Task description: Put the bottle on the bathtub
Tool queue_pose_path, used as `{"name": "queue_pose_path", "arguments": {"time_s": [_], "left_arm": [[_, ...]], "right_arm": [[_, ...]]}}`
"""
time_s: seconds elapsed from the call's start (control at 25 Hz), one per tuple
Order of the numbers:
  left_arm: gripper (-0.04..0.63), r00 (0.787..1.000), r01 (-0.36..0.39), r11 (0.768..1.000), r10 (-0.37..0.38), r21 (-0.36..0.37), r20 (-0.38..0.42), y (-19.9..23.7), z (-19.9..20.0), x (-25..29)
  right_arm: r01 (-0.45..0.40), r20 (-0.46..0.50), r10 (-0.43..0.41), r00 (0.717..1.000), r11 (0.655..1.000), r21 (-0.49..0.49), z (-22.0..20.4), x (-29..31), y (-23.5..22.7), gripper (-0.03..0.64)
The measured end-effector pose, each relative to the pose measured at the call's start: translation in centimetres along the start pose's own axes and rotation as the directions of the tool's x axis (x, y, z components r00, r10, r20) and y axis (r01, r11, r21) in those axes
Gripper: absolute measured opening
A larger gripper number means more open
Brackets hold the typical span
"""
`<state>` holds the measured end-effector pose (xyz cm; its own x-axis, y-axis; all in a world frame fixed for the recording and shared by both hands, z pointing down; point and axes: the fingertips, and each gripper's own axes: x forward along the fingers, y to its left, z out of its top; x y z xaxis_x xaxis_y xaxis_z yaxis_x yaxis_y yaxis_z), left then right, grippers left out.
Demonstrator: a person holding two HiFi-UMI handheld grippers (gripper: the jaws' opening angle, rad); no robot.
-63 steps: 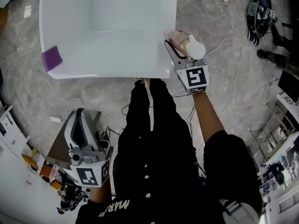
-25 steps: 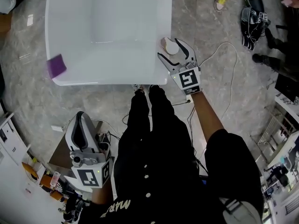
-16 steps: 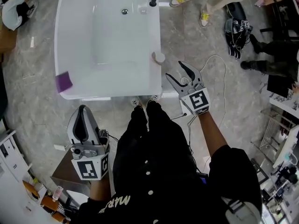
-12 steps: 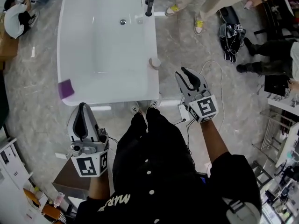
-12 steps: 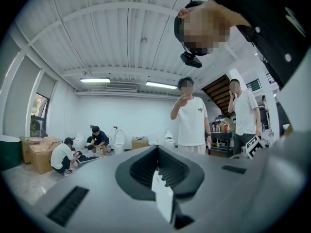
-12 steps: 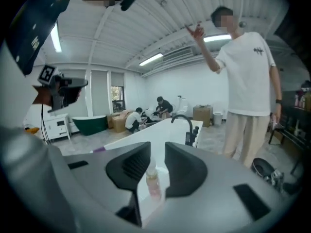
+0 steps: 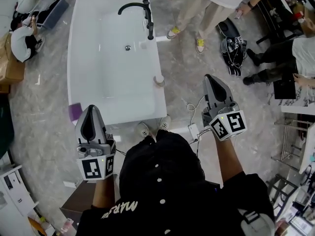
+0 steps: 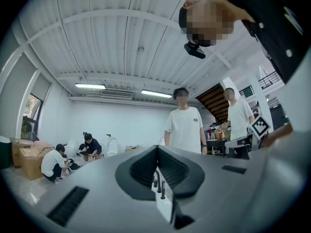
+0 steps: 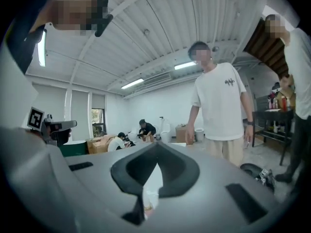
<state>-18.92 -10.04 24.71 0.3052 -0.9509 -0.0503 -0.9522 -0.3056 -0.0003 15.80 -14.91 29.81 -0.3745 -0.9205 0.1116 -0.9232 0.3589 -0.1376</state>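
White and glossy, the oval acrylic bathtub (image 7: 81, 58) lies in front of me on the grey stone floor, and the small pale bottle with a round whitish cap (image 7: 158, 80) stands upright on its right rim, some way on my side of the black curved faucet (image 7: 142, 11). My right gripper (image 7: 211, 82) is well apart from the bottle, out over the floor, with its two jaws pressed together and nothing between them. My left gripper (image 7: 90, 116) is near the front end of the tub, just beside the small purple block (image 7: 75, 112) on the left rim, and its jaws are also pressed together and empty. By my judgement the bottle is already where the task wants it. It looks to me like a light plastic bottle, stiff enough for a modest squeeze, but smooth and round, so it could slip or turn in the jaws. The rim under it is narrow and shiny, so a push from the side could tip it into the tub or to the floor. If I must take it again, I would take hold of the middle of the body, below the cap.
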Motion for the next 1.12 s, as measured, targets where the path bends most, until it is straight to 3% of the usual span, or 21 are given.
{"name": "queue_pose_path", "arguments": {"time_s": [0.28,0.52,1.12], "left_arm": [[0.011,1.000,0.004,1.000,-0.003,-0.020,0.023,0.9,1.6,0.8],[0.011,0.999,-0.008,1.000,0.009,-0.016,0.035,2.1,1.8,1.2],[0.011,0.997,-0.035,0.999,0.035,-0.003,0.064,2.6,3.2,1.9]], "right_arm": [[0.090,0.099,-0.087,0.991,0.996,-0.028,5.8,-3.6,-0.7,0.003],[0.146,0.134,-0.137,0.981,0.988,-0.055,6.9,-5.2,-1.7,0.003],[0.131,0.152,-0.116,0.982,0.987,-0.090,7.9,-3.6,-1.8,0.003]]}}
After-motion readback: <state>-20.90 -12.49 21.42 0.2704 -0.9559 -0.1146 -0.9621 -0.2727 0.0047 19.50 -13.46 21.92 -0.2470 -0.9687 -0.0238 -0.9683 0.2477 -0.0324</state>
